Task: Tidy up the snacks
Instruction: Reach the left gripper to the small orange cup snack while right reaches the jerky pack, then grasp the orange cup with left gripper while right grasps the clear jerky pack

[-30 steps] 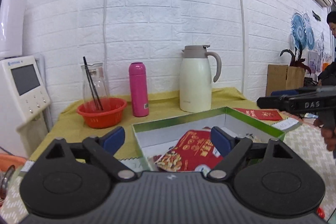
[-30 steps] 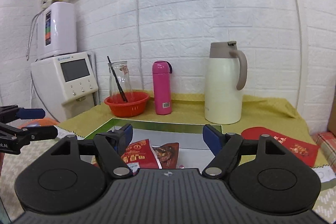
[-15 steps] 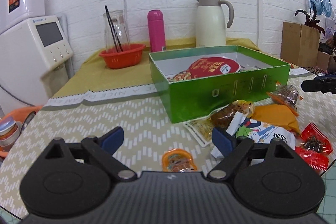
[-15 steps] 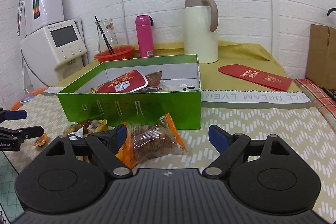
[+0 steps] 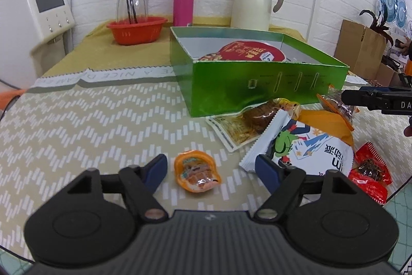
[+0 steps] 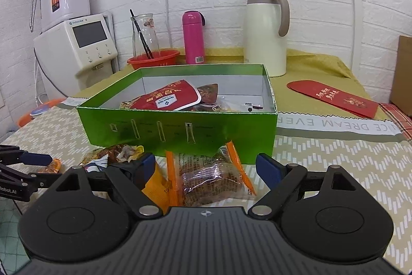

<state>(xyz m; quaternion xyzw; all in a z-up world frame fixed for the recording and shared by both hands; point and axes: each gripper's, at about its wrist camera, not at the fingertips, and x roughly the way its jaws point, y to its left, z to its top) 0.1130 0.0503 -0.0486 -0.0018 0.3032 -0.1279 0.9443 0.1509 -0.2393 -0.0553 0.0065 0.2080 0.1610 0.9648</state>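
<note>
Left gripper (image 5: 212, 168), jaws wide but just narrowing, straddles an orange jelly cup (image 5: 197, 169) untouched; right gripper (image 6: 206, 166) wide, a brown snack packet (image 6: 212, 178) at 12 o'clock.

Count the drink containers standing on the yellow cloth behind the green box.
3. A glass carafe stands in the red basket at left, a pink flask in the middle, and a cream thermos jug at right. The box could hide something low.

- Your left black two-finger gripper with blue pads (image 5: 211, 168) tilts downward, jaws apart and just closing a little, pads touching nothing.
- Your right black two-finger gripper with blue pads (image 6: 206, 166) tilts downward, jaws wide, pads free.
</note>
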